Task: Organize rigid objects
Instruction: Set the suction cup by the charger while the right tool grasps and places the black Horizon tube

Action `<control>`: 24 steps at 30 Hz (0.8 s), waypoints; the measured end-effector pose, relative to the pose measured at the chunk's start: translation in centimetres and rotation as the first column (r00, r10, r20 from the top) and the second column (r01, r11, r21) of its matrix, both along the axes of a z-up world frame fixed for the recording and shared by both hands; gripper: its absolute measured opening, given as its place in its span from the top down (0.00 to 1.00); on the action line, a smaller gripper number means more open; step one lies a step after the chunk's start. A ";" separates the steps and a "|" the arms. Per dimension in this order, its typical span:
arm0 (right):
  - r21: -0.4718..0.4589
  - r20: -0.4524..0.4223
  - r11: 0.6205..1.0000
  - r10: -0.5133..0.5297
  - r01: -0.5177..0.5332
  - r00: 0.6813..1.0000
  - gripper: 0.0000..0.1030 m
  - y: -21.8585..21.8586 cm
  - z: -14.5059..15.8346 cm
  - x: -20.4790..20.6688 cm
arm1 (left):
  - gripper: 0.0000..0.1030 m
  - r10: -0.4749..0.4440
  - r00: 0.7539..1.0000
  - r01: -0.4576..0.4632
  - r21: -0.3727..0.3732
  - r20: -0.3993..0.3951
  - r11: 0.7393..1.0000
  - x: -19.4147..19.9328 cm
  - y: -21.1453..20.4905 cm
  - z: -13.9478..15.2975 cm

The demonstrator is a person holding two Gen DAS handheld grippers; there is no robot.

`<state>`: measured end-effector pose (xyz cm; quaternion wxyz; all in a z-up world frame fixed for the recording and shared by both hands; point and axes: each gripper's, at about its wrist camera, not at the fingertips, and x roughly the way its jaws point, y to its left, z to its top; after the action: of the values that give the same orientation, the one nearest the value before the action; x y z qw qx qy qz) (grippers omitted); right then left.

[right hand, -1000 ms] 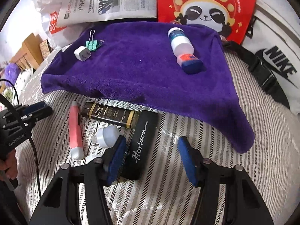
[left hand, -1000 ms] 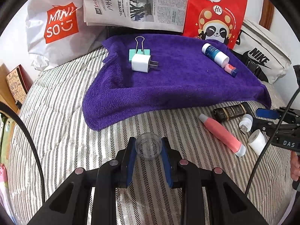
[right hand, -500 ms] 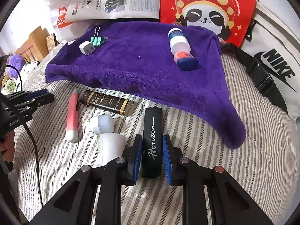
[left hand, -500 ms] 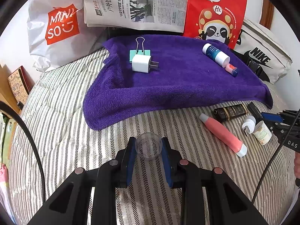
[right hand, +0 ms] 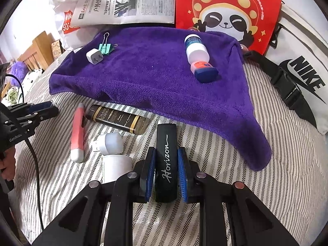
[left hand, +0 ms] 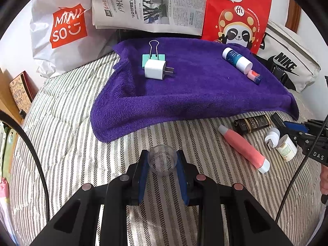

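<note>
My left gripper (left hand: 162, 162) is shut on a small clear plastic cup (left hand: 162, 160), held above the striped bedcover. My right gripper (right hand: 166, 164) is shut on a black "Horizon" case (right hand: 166, 160), just short of the purple towel (right hand: 155, 75). On the towel lie a white charger plug (left hand: 154, 69), a teal binder clip (left hand: 153, 56), a blue-and-white bottle (left hand: 236, 60) and a small pink-and-blue item (left hand: 254, 76). On the bedcover lie a pink tube (right hand: 78, 135), a dark "Grand Reserve" bottle (right hand: 116, 119), a white USB light (right hand: 111, 143) and a white jar (right hand: 115, 168).
Behind the towel stand a Miniso bag (left hand: 65, 30), a newspaper (left hand: 147, 4), a red panda bag (left hand: 235, 14) and a white Nike bag (left hand: 287, 65) with a black strap (right hand: 287, 86). Books (left hand: 20, 92) stand at the left bed edge.
My right gripper moved forward over the black Horizon case and closed on it. The left gripper kept hold of the clear cup and barely moved.
</note>
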<state>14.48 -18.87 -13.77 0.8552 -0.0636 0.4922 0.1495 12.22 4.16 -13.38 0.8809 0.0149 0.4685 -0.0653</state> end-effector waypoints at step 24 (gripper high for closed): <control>0.064 0.052 0.998 0.011 -0.015 0.999 0.79 -1.0 4.3 0.0 | 0.75 -0.002 1.000 0.003 -0.060 0.018 0.998 0.9 0.7 3.7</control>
<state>14.50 -19.85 -9.51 0.8682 -0.0431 0.4645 0.1690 13.09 4.90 -9.66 0.8850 -0.0104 0.4585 -0.0801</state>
